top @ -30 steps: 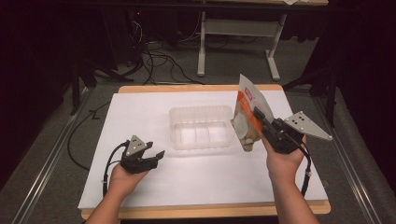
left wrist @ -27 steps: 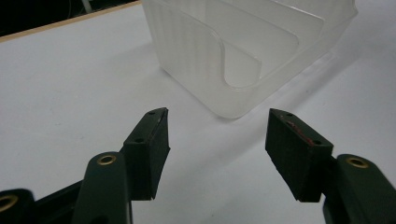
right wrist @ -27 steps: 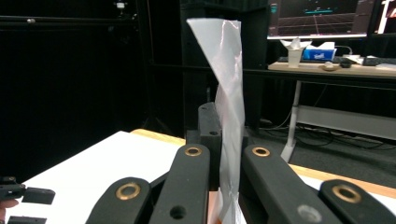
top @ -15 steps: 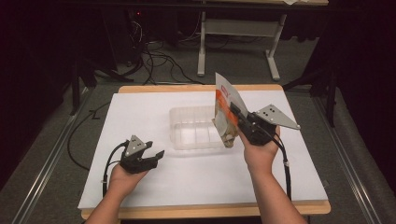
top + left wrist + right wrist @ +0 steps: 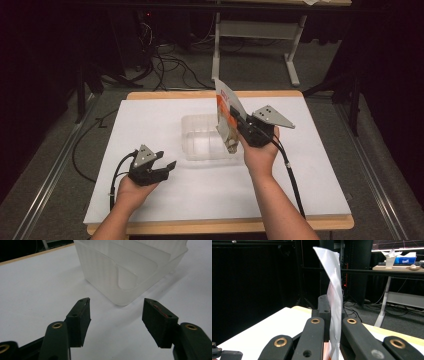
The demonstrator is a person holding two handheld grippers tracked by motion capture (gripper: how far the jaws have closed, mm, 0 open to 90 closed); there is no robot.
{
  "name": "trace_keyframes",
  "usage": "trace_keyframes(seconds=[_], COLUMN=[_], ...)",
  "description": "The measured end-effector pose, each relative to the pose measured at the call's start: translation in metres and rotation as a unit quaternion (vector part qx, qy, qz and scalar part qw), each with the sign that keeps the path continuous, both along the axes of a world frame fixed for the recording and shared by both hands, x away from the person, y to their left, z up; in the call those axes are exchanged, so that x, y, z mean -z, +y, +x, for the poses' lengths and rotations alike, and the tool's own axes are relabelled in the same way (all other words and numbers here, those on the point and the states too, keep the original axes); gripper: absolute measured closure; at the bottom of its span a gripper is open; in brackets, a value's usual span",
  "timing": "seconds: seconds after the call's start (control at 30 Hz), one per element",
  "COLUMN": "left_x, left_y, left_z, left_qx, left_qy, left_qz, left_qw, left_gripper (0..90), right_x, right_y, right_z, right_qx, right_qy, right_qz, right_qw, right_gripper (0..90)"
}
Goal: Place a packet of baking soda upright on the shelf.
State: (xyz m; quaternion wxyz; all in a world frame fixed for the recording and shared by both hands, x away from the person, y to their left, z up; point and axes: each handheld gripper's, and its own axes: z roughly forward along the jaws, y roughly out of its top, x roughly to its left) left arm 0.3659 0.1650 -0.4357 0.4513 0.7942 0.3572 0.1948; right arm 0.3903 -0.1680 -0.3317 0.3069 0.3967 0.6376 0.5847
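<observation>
table (image 5: 150, 120) | right gripper (image 5: 239, 121) pinches pouch (image 5: 226, 107) | left gripper (image 5: 116, 315) agape near tub (image 5: 130, 270)

We're seeing the white table (image 5: 165, 125) lighting up evenly from overhead against dark, dim surroundings; the tub (image 5: 130, 270) is casting soft shadows, and the near jaws are looking slightly blurred, everything grainy.

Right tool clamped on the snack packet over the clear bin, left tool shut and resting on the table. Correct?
Not quite. The left tool is open: the left gripper view shows its jaws apart with nothing between them. The rest holds: the right tool is clamped on the snack packet over the clear bin.
</observation>
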Motion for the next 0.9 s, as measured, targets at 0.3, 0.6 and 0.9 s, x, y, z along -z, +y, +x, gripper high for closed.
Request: trace_keyframes(seconds=[0.3,0.6,0.9], left_x=[-0.002,-0.001,0.000], left_y=[0.003,0.003,0.001], left_z=[0.001,0.002,0.001], left_qx=[0.000,0.002,0.006], left_qy=[-0.002,0.001,0.002], left_qz=[-0.002,-0.005,0.000], left_qw=[1.0000,1.0000,1.0000], left_gripper=[39.9,39.9,39.9], right_x=[0.007,0.019,0.031], right_y=[0.014,0.020,0.025], right_z=[0.018,0.036,0.043], right_qx=[0.001,0.005,-0.002], right_qy=[0.007,0.013,0.001], right_qz=[-0.003,0.002,0.006], right_qw=[1.0000,0.9999,1.0000], right_gripper=[90.0,90.0,90.0])
